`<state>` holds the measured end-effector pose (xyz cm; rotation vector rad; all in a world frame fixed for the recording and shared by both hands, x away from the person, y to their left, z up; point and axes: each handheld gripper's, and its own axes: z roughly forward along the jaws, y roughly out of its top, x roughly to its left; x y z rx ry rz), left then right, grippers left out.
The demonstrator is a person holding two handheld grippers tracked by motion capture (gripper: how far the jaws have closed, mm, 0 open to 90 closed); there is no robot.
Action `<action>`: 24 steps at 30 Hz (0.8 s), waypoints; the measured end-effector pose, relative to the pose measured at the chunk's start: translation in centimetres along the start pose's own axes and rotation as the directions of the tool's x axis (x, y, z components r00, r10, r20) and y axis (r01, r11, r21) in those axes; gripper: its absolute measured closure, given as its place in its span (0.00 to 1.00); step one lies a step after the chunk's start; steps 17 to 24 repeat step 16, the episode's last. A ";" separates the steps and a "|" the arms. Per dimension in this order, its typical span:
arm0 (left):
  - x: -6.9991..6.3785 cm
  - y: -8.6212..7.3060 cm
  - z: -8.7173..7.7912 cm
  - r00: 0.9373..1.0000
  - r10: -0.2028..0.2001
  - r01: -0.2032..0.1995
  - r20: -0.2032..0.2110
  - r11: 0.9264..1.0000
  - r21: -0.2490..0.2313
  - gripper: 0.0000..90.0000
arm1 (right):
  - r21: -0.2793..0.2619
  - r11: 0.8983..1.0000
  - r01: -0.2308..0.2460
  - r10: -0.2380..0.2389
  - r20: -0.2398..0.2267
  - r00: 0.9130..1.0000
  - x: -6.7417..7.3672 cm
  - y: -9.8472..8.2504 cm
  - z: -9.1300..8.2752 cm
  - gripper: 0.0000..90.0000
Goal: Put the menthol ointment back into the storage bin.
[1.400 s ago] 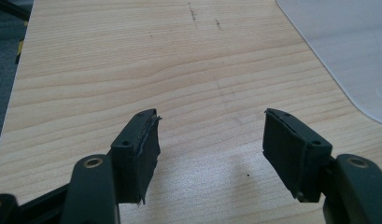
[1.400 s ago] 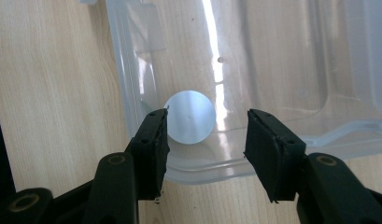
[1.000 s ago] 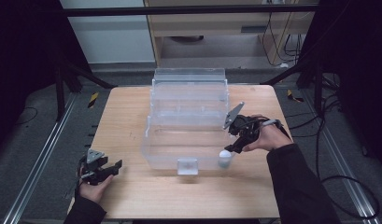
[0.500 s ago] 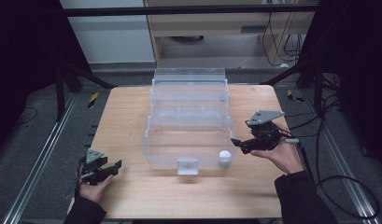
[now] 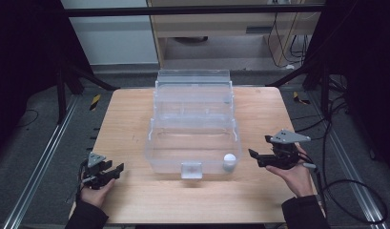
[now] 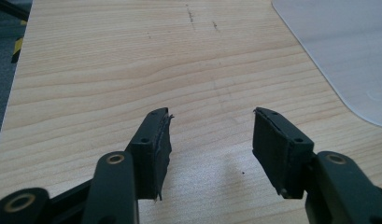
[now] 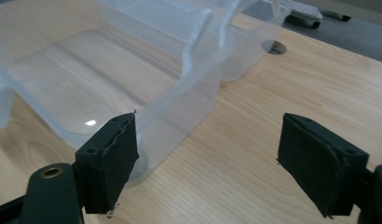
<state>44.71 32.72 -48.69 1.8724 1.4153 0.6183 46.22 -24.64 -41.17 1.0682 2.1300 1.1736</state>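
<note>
A clear plastic box (image 5: 192, 129) with its lid folded back stands mid-table. A small white ball (image 5: 229, 161) lies inside at its front right corner. To the right of the box, a hand holds my right gripper (image 5: 258, 146) pointed at the ball from a short way off. Its jaws have just been closing a little but stand wide apart with nothing between them (image 7: 209, 116), and the box wall (image 7: 132, 70) lies ahead to the left. My left gripper (image 5: 117, 171) rests open near the front left corner, empty over bare wood (image 6: 209, 114).
The wooden table (image 5: 130, 114) has bare strips left and right of the box. A corner of the clear box (image 6: 338, 46) lies ahead of the left gripper. Cables (image 5: 354, 200) trail off the right side. Dark floor and frame legs surround the table.
The right gripper let go of the white ball, which now lies in the box. The gripper then drew out to the right and down beside the box. The left gripper stayed put.
</note>
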 end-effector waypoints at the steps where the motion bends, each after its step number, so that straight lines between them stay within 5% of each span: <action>1: 0.0 0.0 0.0 1.000 0.001 -0.001 0.001 1.000 0.001 0.53 | -0.004 1.000 -0.009 0.009 0.007 1.000 -0.1 -0.4 0.0 0.24; 15: 0.0 -0.1 0.2 1.000 0.006 -0.006 -0.020 1.000 0.004 0.45 | 0.112 0.987 -0.111 0.101 0.088 0.991 -2.4 -6.6 1.5 0.16; 24: 0.0 -0.1 0.3 1.000 0.007 -0.007 -0.023 1.000 0.003 0.43 | 0.116 0.986 -0.118 0.108 0.093 0.990 -2.5 -6.7 1.5 0.16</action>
